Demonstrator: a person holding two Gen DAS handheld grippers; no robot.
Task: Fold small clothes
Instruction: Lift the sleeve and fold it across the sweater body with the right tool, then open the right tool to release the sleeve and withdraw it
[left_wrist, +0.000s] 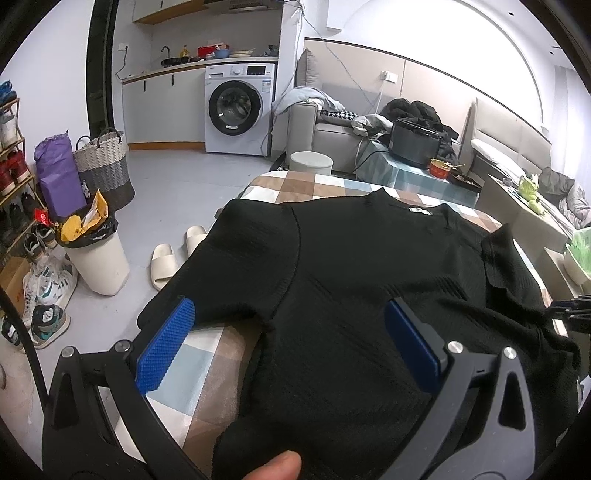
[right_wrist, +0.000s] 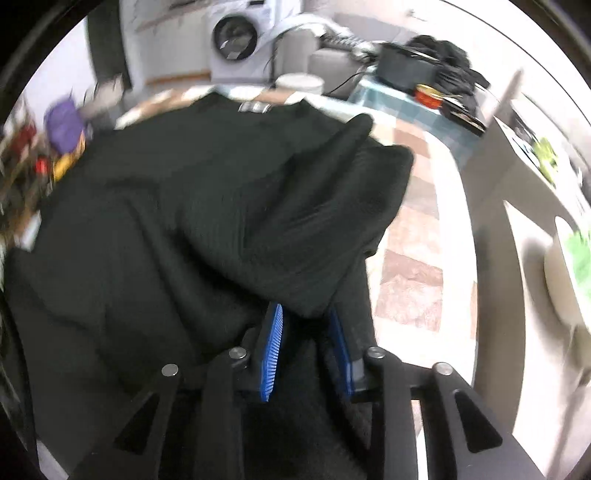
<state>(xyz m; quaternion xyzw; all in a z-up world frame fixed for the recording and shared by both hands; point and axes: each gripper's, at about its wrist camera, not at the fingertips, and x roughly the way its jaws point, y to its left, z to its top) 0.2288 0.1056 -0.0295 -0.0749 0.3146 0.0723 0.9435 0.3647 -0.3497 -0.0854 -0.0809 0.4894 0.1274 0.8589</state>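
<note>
A black knit top (left_wrist: 351, 266) lies spread on the checked tablecloth (left_wrist: 295, 186), collar at the far end with a white label (left_wrist: 419, 210). My left gripper (left_wrist: 290, 325) is open above the near left part of the top, its blue pads (left_wrist: 166, 347) wide apart. In the right wrist view the top (right_wrist: 166, 206) fills the frame. My right gripper (right_wrist: 306, 325) is shut on a fold of the top's right sleeve (right_wrist: 332, 206), which is lifted and bunched. That view is blurred.
A bin (left_wrist: 98, 258) with a black bag, slippers (left_wrist: 162, 264), shoes and a woven basket (left_wrist: 105, 166) are on the floor to the left. A washing machine (left_wrist: 240, 110) stands at the back. A sofa and a side table with a black box (left_wrist: 415, 142) are beyond the table.
</note>
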